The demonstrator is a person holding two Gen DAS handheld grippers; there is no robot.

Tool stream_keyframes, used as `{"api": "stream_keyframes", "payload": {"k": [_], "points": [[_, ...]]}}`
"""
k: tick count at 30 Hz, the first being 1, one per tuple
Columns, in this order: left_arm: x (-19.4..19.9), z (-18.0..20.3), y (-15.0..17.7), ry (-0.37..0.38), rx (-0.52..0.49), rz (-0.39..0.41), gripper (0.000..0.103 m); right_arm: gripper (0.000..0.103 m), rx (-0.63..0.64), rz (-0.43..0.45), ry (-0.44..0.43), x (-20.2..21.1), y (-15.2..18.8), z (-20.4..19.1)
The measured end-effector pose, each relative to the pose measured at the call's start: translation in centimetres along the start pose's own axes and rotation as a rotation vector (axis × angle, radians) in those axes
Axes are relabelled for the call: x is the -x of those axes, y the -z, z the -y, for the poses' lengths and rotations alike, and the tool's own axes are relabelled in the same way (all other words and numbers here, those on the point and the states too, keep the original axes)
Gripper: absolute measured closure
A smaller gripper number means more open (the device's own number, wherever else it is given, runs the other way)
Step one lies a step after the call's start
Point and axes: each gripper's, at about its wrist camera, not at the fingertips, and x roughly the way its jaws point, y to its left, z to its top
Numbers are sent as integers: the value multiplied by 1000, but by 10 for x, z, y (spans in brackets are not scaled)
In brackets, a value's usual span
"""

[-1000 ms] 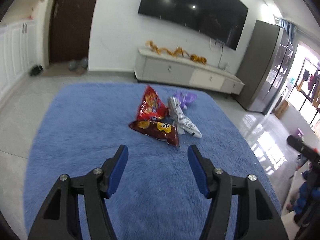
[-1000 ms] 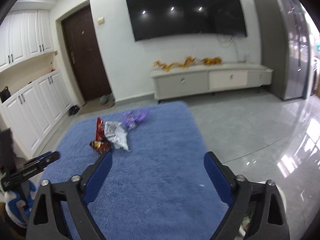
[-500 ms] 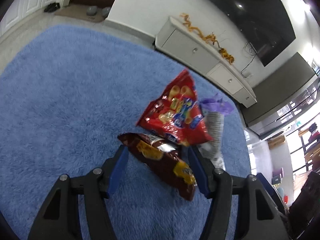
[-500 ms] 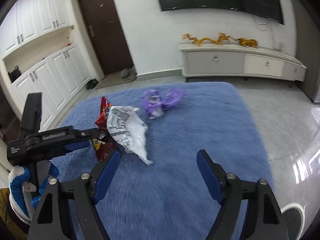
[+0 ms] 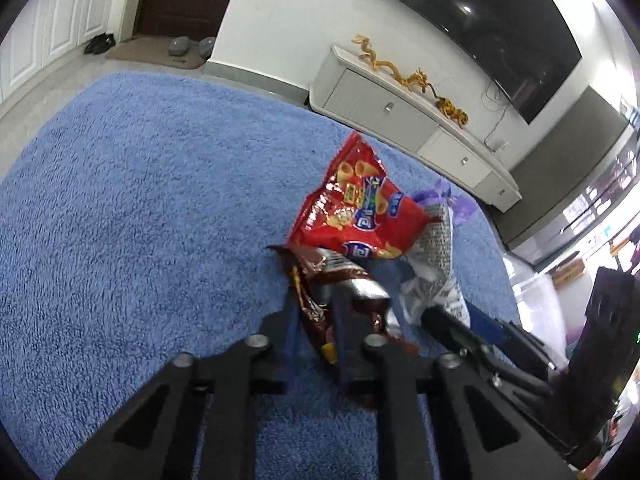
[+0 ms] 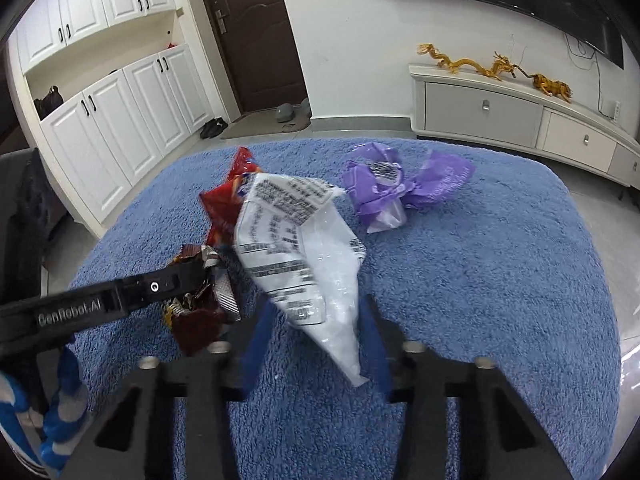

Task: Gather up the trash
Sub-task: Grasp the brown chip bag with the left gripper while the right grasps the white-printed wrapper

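Several wrappers lie on a blue rug (image 5: 132,208). My left gripper (image 5: 316,316) is shut on the dark brown snack bag (image 5: 340,280), which also shows in the right wrist view (image 6: 196,316). A red snack bag (image 5: 356,212) lies just behind it. My right gripper (image 6: 316,332) is still open, with its blue fingers on either side of the lower end of the white printed bag (image 6: 304,248). A crumpled purple wrapper (image 6: 396,188) lies further back on the rug.
A white TV cabinet (image 6: 520,116) with gold dragon figures stands against the far wall under a TV. White cupboards (image 6: 112,120) and a brown door are at the left. Shoes lie by the door. Grey tiled floor surrounds the rug.
Both grippers have moved forward into the pile. The left gripper has closed on the dark brown bag. The right gripper has narrowed around the white bag.
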Motion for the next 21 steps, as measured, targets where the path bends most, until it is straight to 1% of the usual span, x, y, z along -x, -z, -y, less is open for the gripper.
{"api": "stream_keyframes", "payload": {"k": [4, 6, 7, 8, 16, 21], "points": [[15, 6, 11, -24, -47, 32, 94, 79, 5, 9, 22, 10, 7, -5], [27, 8, 16, -31, -66, 53, 95, 81, 9, 17, 38, 20, 11, -8], [34, 8, 20, -31, -70, 60, 95, 85, 14, 22, 47, 27, 14, -11], [38, 8, 22, -29, -71, 62, 95, 86, 18, 27, 56, 35, 18, -15], [84, 14, 50, -19, -100, 88, 96, 88, 40, 72, 100, 97, 49, -39], [120, 29, 67, -8, -132, 119, 96, 88, 38, 120, 112, 140, 65, -48]]}}
